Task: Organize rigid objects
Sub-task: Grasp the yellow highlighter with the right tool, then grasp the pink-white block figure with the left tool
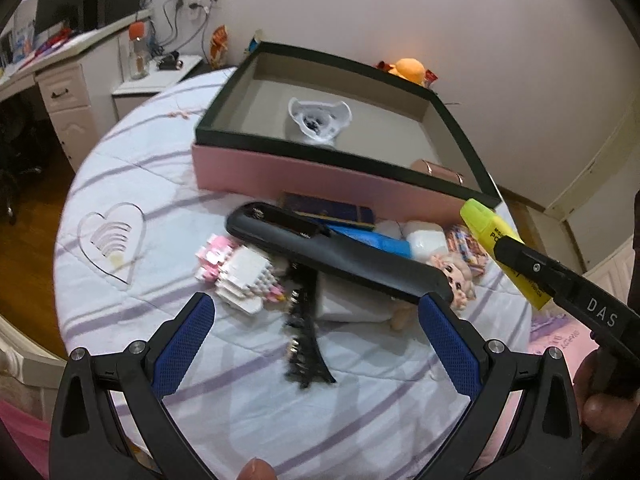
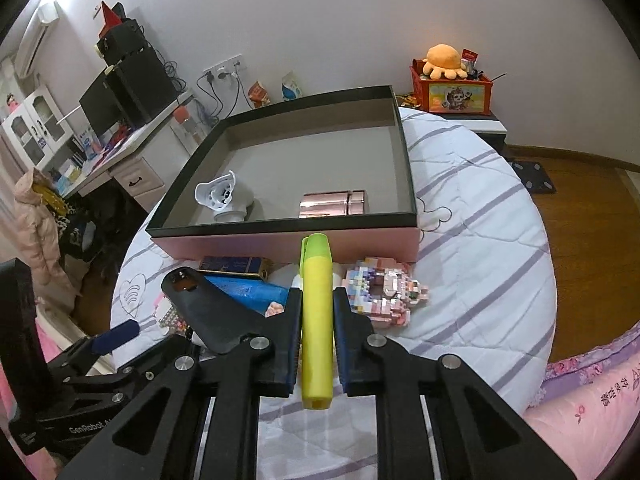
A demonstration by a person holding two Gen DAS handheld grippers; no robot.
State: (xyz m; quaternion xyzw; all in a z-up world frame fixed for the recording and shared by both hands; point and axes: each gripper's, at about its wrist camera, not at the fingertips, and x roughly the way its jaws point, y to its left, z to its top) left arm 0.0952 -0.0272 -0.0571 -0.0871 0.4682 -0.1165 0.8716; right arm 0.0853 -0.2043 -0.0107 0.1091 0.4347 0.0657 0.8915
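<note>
My right gripper (image 2: 317, 300) is shut on a yellow highlighter (image 2: 316, 320), held above the bed just in front of the pink box (image 2: 288, 246); the highlighter also shows in the left wrist view (image 1: 496, 240). My left gripper (image 1: 316, 312) is open, and a long black device (image 1: 332, 256) rests across its right fingertip above the pile. The pink box with a dark rim (image 1: 320, 148) holds a white plastic piece (image 2: 222, 196) and a rose-gold case (image 2: 332, 204).
On the bed before the box lie a pink-white brick model (image 1: 236, 272), a black Eiffel tower figure (image 1: 304, 340), a dark blue box (image 1: 328, 208), a blue packet (image 2: 248, 290), a doll (image 1: 452, 276) and a pastel brick model (image 2: 384, 292). A desk stands left.
</note>
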